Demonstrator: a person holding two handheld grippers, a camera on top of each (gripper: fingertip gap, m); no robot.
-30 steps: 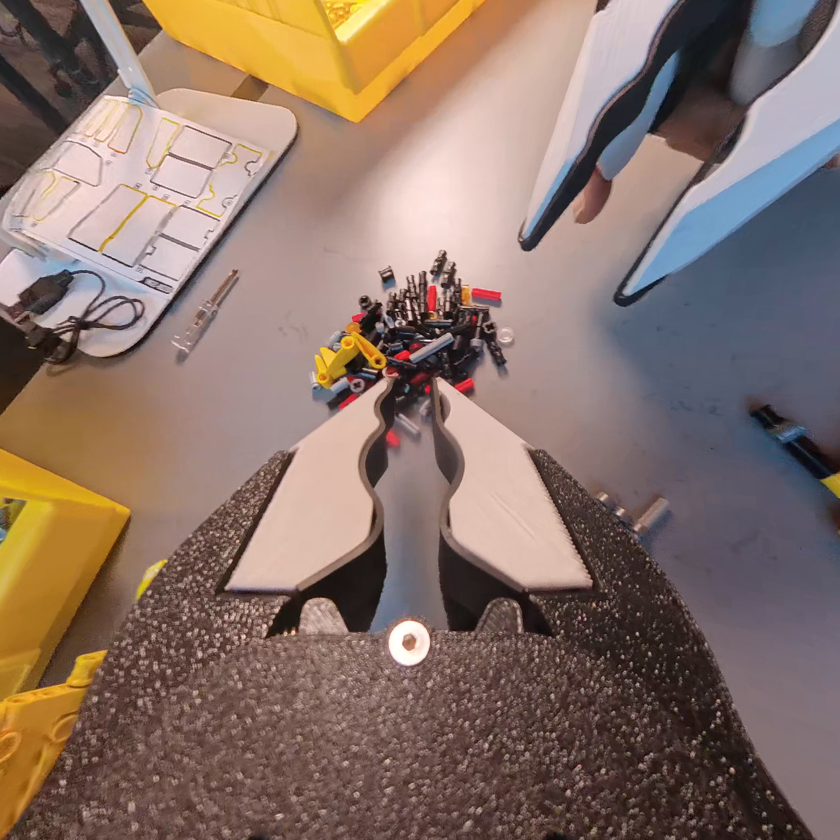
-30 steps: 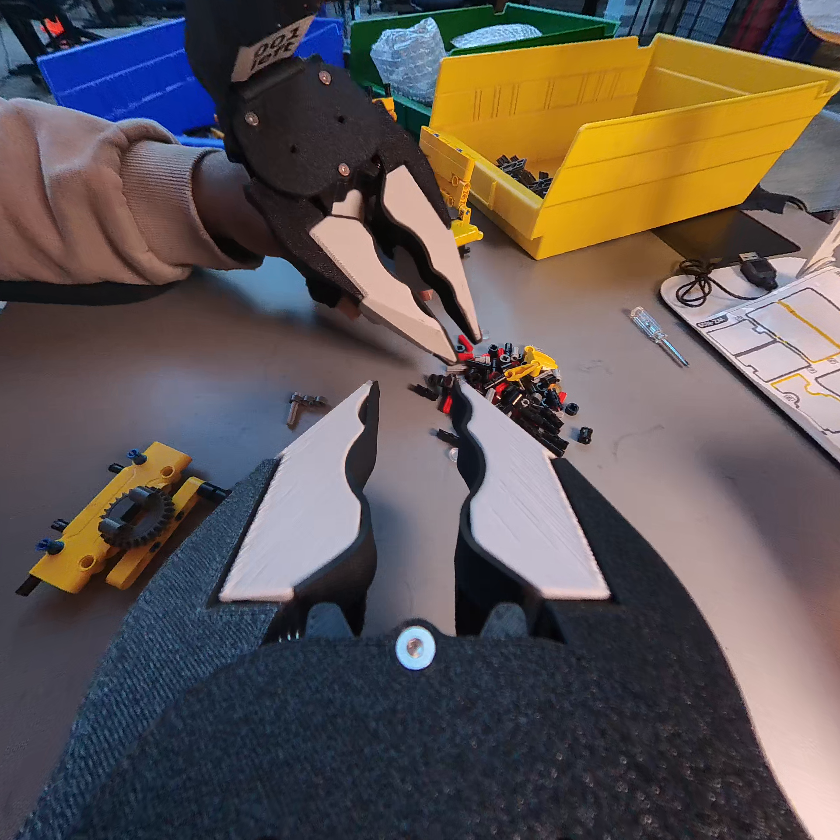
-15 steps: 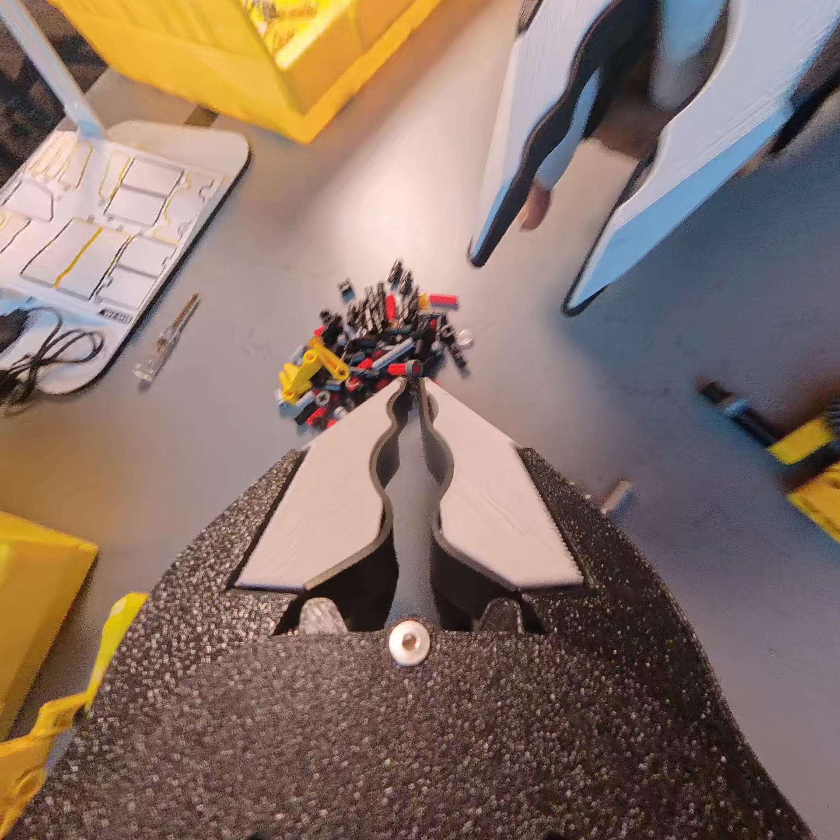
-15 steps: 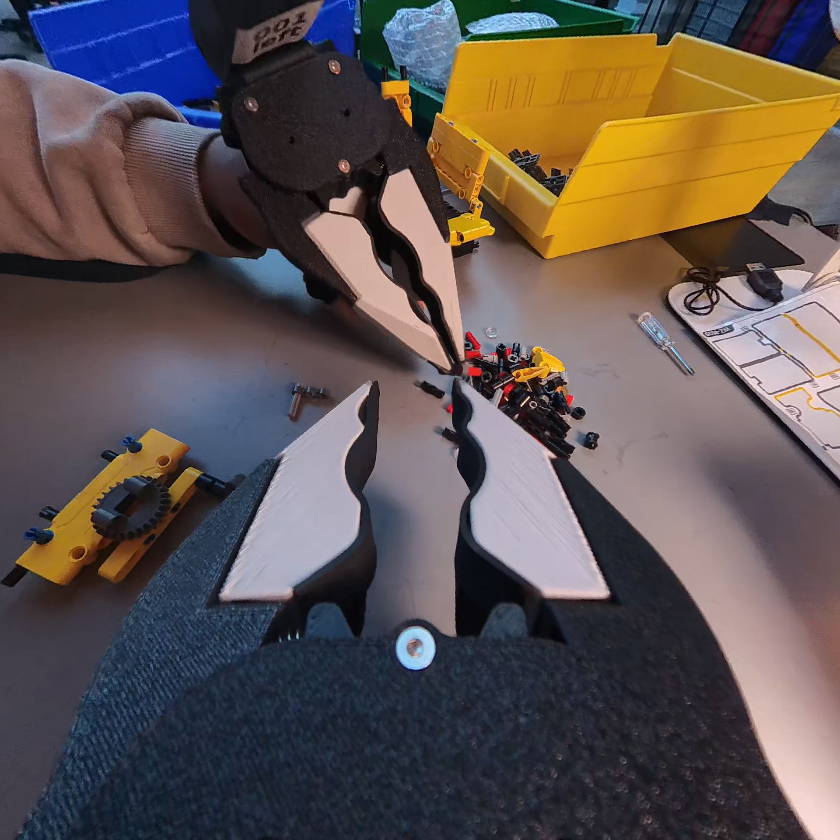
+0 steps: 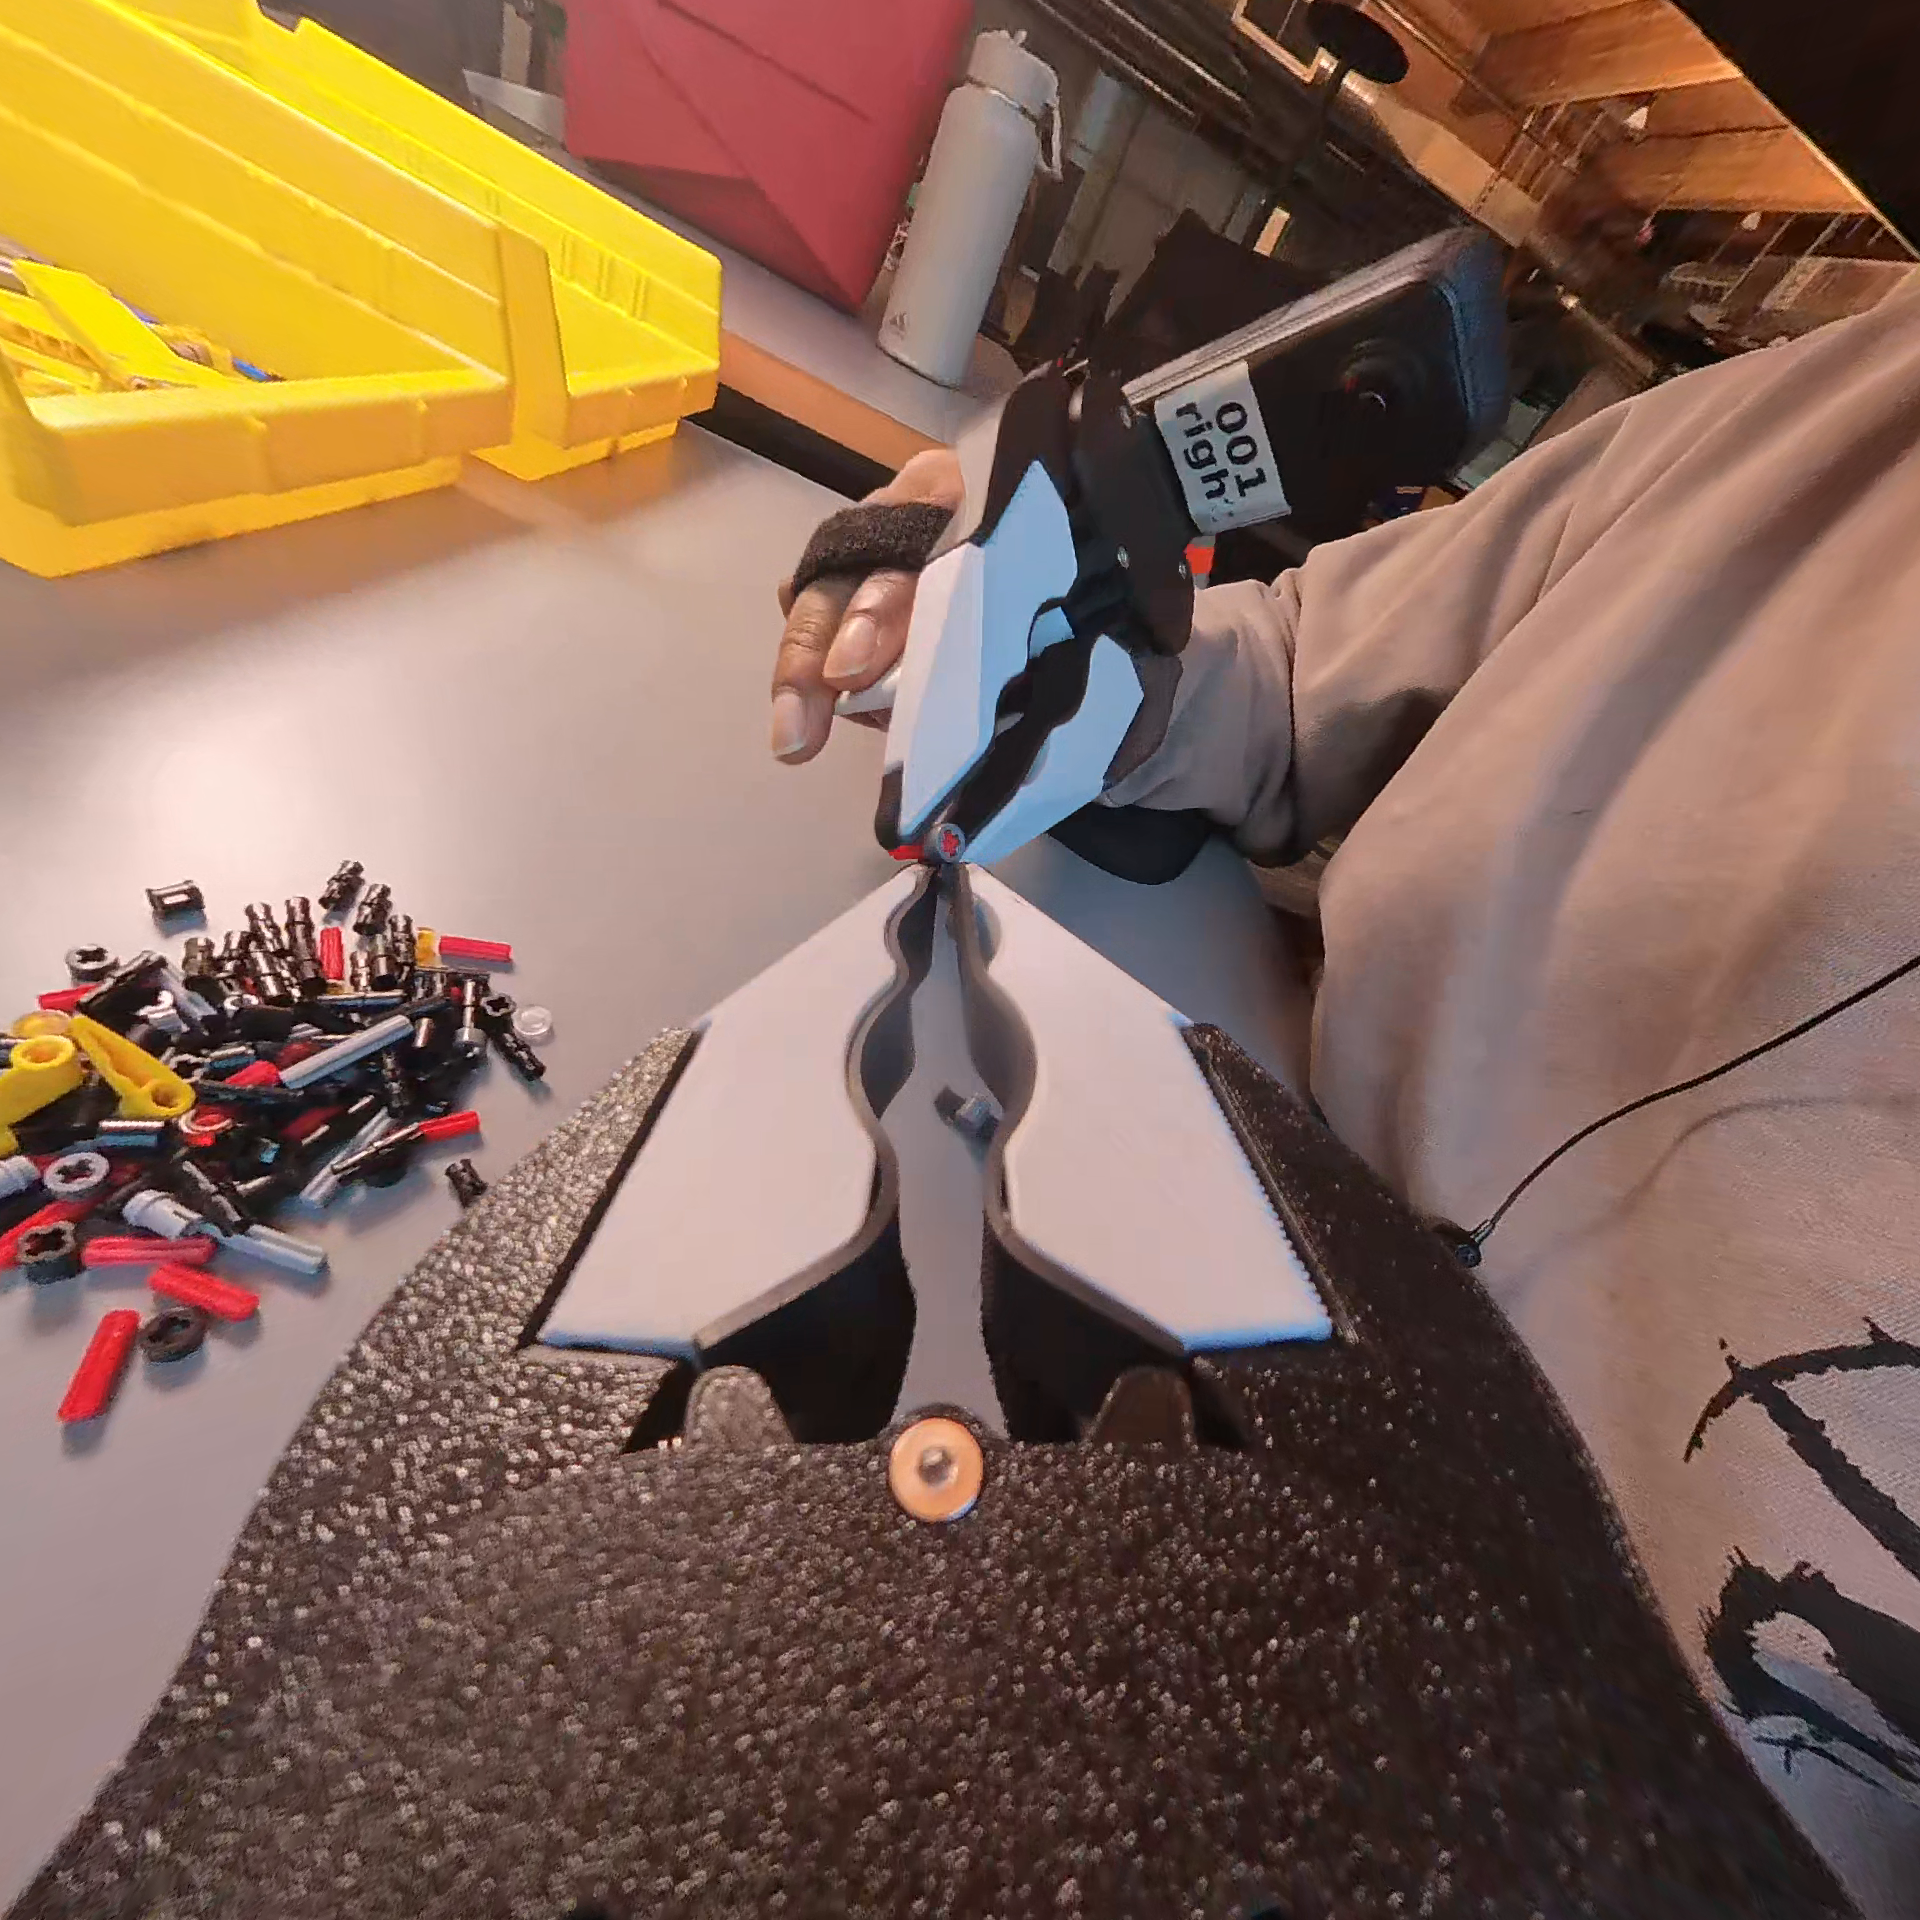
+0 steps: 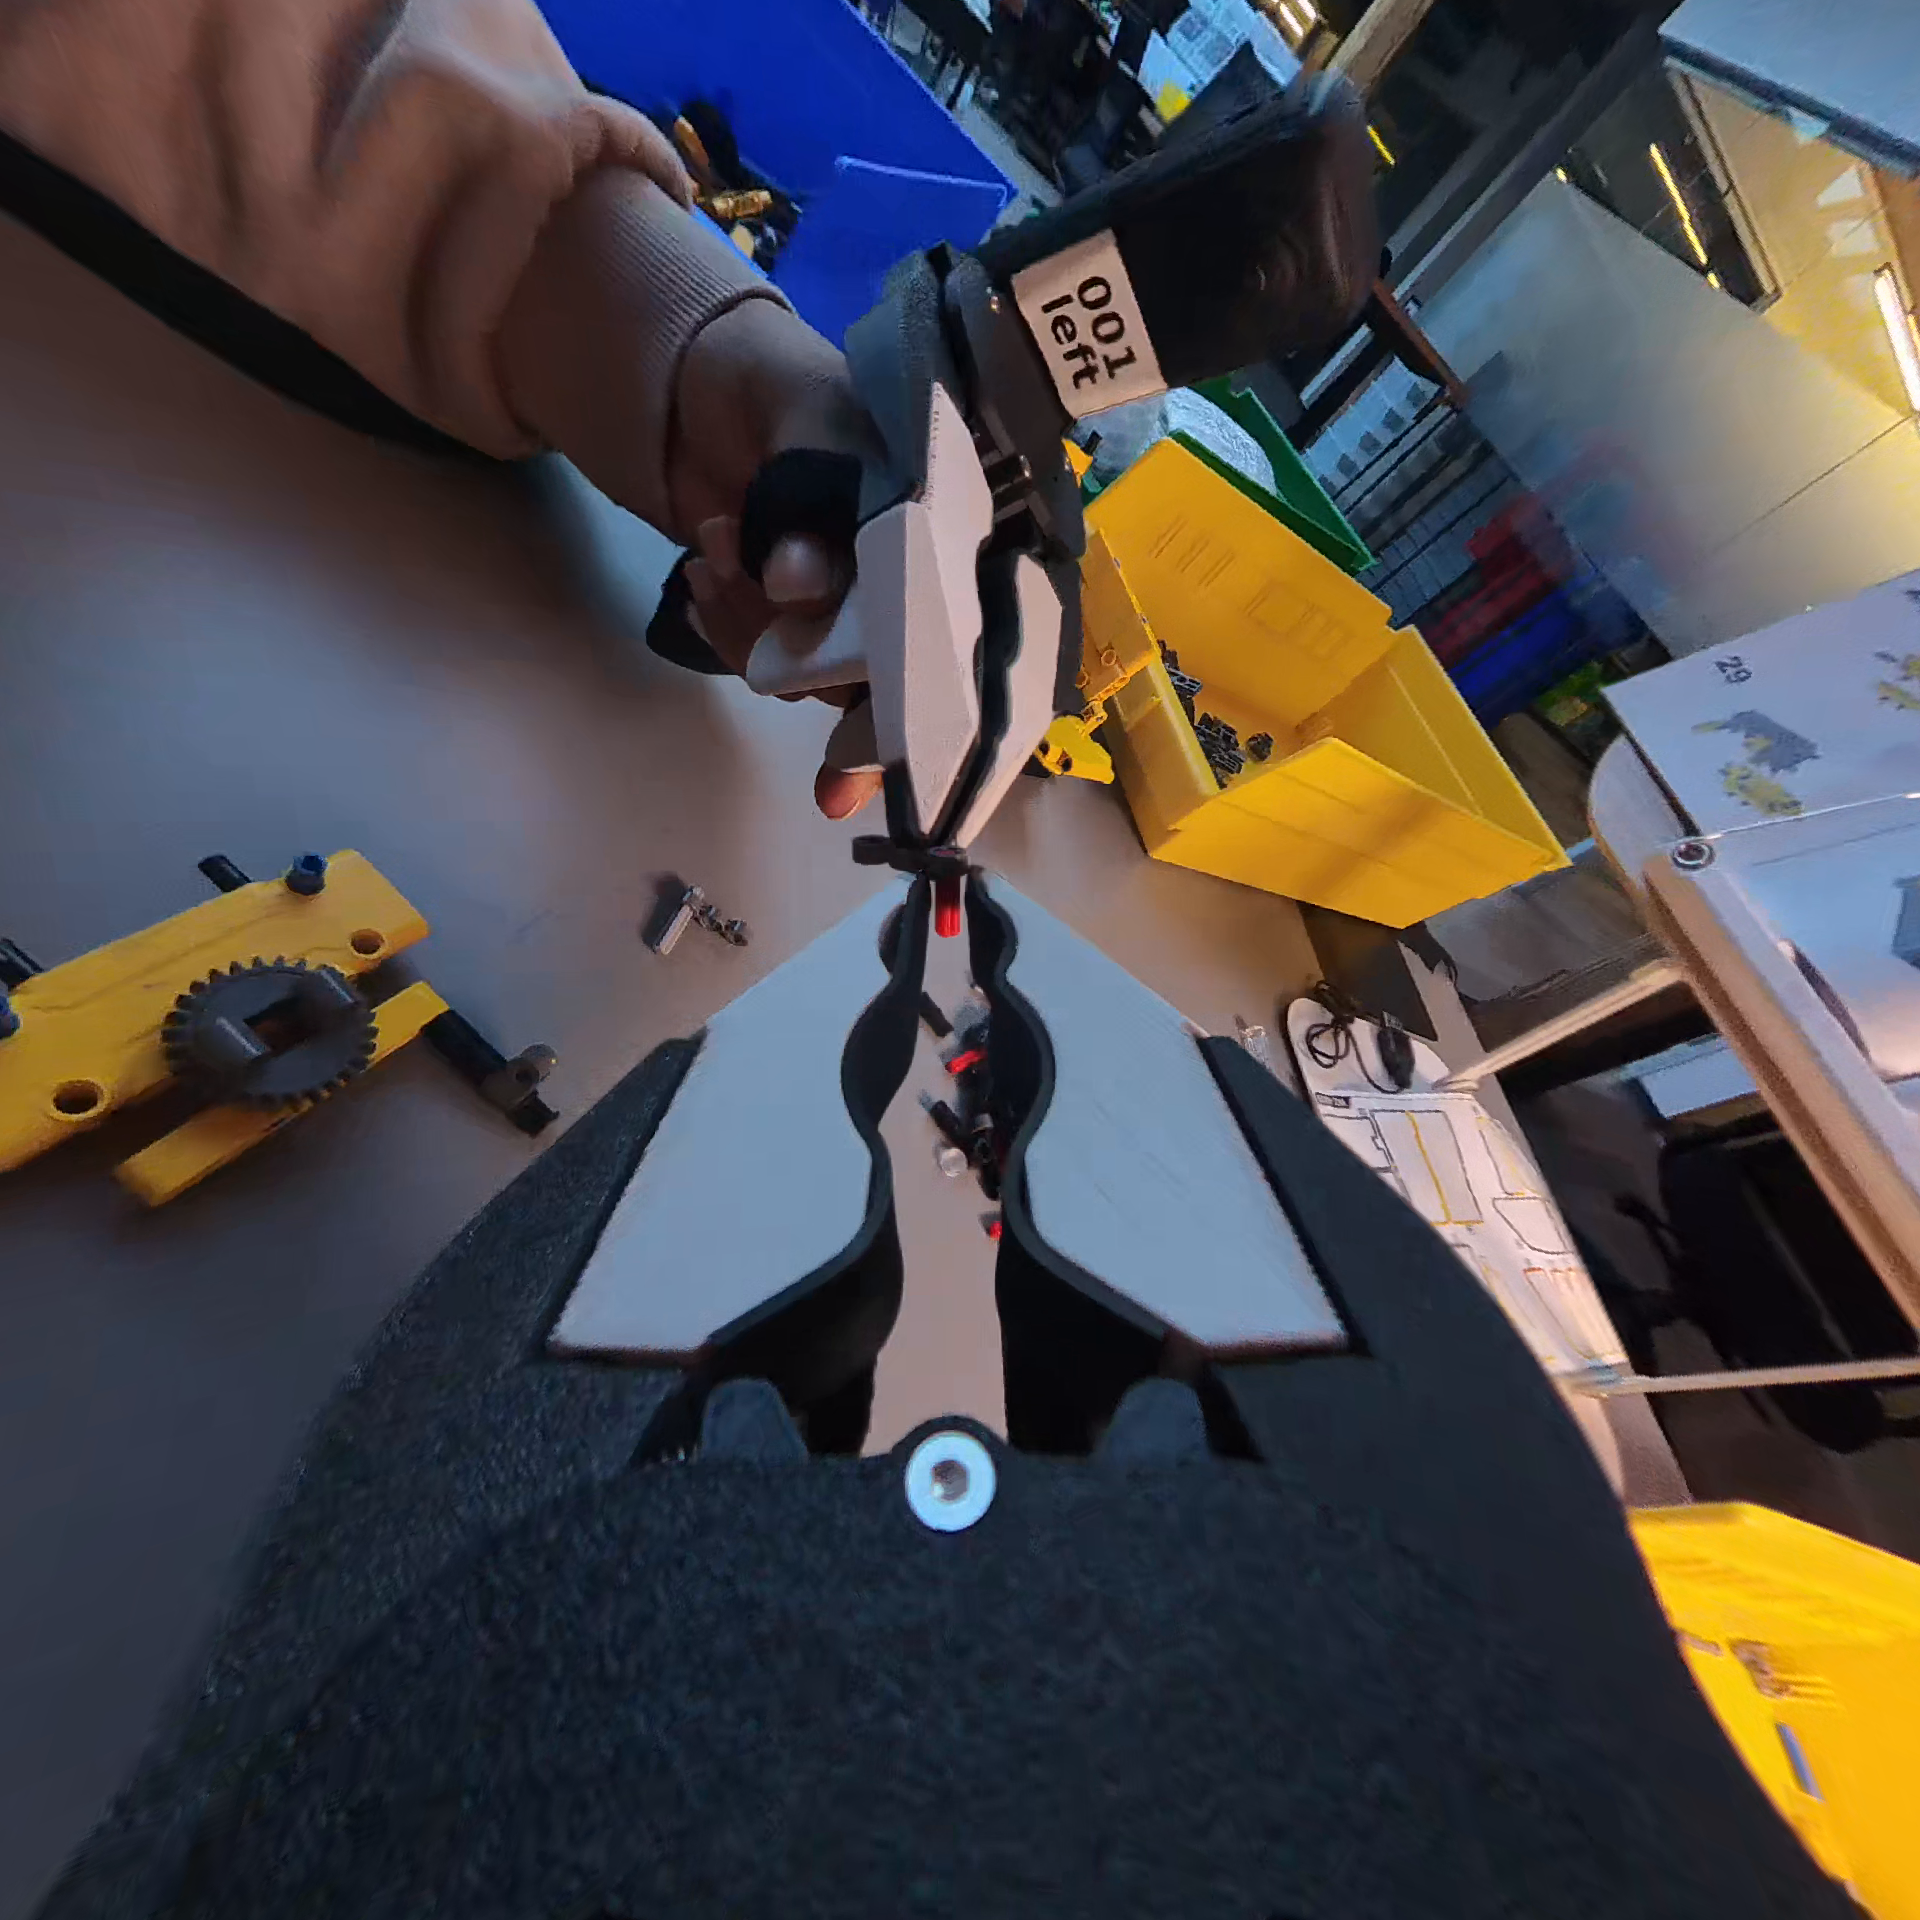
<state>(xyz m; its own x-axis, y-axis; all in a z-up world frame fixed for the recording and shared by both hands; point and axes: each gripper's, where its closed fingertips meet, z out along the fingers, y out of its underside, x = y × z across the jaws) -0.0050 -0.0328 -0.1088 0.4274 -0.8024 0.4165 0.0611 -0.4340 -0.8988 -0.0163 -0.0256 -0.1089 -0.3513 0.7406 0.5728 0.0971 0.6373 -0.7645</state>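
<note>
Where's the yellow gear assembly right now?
In the right wrist view the yellow gear assembly lies flat on the grey table at the left edge, left of a small grey connector piece. It's out of the left wrist view.

Left wrist view is reading fairly bright and mostly sharp: cool even light is falling on the grey table [image 5: 436, 665], warm orange light is glowing in the upper right background. Yellow bins [image 5: 312, 312] are smearing slightly with motion blur at the left edge. Soft shadows are sitting under the small parts pile [image 5: 239, 1091]. Right wrist view is looking dimmer, bluish, with the sleeve [image 6: 416, 218] blurring at top left and the background going soft. Ceiling strip lights [image 6: 1896, 312] are glaring at far right. Fisheye distortion is bending both frames' edges strongly.
</note>
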